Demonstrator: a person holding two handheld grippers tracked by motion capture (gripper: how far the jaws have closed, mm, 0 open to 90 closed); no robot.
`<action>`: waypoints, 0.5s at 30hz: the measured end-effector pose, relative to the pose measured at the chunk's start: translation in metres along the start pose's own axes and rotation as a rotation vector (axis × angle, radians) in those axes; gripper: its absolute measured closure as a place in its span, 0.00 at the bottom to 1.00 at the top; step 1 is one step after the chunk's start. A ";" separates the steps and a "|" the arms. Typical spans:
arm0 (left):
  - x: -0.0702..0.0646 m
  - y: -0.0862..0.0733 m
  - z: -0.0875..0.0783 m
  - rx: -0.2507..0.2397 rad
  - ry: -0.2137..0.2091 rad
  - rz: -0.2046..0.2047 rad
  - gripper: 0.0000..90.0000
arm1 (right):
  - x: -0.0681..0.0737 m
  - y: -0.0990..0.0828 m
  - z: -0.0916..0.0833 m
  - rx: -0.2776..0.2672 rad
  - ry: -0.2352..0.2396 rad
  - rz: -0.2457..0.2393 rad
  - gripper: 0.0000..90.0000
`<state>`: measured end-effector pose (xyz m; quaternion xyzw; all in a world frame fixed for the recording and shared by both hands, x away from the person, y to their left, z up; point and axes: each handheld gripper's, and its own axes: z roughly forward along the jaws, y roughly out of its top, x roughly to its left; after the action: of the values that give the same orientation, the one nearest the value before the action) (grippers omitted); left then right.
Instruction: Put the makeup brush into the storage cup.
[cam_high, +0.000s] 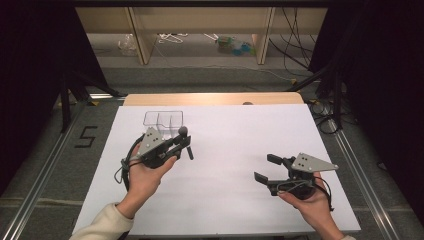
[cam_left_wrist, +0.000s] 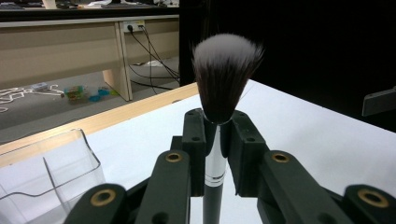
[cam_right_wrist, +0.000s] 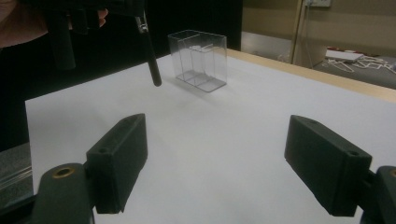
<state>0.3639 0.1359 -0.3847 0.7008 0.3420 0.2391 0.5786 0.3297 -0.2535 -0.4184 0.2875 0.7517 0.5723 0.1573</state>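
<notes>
The brush (cam_left_wrist: 219, 93) is clamped at its ferrule by the left gripper (cam_high: 175, 145), bristles up and handle hanging clear of the table (cam_high: 225, 210), lifted just at six o'clock of the clear organizer (cam_high: 163, 119). Holding it upright probably readies the handle to drop into a compartment. The right gripper (cam_high: 267, 169) waits wide and empty at about four o'clock, well apart. The left gripper view gives the soft two-tone bristles and silver ferrule between the jaws. The right gripper view gives the dark handle tip in the air and the organizer's inner dividers, which are empty.
</notes>
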 end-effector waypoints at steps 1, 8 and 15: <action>0.001 0.000 0.000 0.001 0.001 0.002 0.87 | 0.000 0.000 -0.001 0.007 0.003 -0.003 0.25; 0.005 0.001 -0.002 0.002 0.016 0.001 0.87 | 0.000 0.000 -0.001 0.002 -0.001 -0.004 0.25; 0.007 0.002 -0.002 0.006 0.024 -0.001 0.87 | 0.000 -0.001 -0.001 0.013 0.004 0.010 0.25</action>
<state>0.3672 0.1425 -0.3831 0.6994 0.3498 0.2463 0.5726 0.3289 -0.2540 -0.4190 0.2911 0.7542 0.5689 0.1513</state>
